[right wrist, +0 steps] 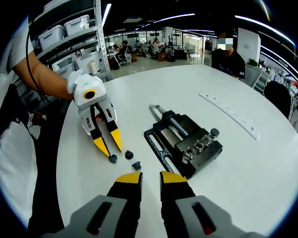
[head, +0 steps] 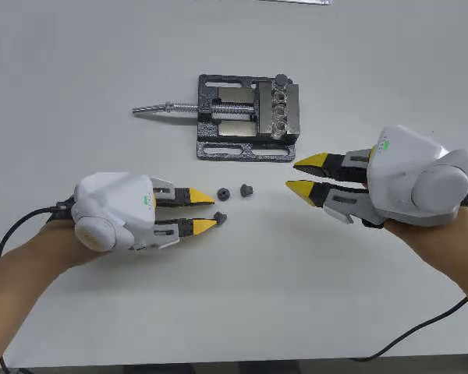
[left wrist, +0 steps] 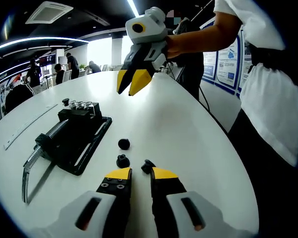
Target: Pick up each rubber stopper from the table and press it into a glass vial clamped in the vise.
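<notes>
The left tongs [head: 205, 210] stand moderately open with nothing between them, tips low over the table [head: 101, 70]. The nearest stopper [head: 221, 217] sits right at the tip of the jaw closer to the person, touching it or nearly so, and is not centred in the gap. A clean pinch would probably need the tongs shifted slightly toward that side. Which way up the stopper lies is too small to tell. A second stopper [head: 224, 193] and a third stopper [head: 246, 189] lie just ahead of the other jaw. The right tongs [head: 294, 174], also parted and empty, are farther from all three, so the left looks better placed. Beyond, the vise [head: 218, 148] clamps a row of upright glass vials [head: 280, 111], the farthest apparently plugged.
</notes>
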Motion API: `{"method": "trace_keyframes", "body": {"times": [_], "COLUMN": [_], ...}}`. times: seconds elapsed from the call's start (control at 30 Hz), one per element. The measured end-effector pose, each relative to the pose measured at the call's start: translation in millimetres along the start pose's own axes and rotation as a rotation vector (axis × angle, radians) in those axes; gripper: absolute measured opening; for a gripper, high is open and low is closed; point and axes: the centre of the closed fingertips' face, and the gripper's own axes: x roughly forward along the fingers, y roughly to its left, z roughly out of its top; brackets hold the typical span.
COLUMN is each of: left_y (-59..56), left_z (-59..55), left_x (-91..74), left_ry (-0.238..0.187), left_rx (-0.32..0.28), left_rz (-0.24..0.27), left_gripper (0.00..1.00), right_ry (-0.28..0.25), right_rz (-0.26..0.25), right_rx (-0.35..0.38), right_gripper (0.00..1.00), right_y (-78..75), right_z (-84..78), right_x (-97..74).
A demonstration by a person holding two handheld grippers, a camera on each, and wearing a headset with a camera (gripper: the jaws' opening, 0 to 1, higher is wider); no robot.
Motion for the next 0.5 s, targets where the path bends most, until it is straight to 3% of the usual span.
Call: {"method": "trace_keyframes", "body": {"times": [0.5], "left_y": [-5.9], "left_z": [-1.3], "left_x": [1.1], "left_ry": [0.022], "left_rx": [0.076], "left_rz": [-0.047], "left_gripper": [0.10], "right_ry": [-0.001], "right_rz": [-0.005], "right_rx": [0.007], "right_gripper": [0.13], "right_y": [0.9], "right_z": [-0.9], "right_x": [-1.1]}}
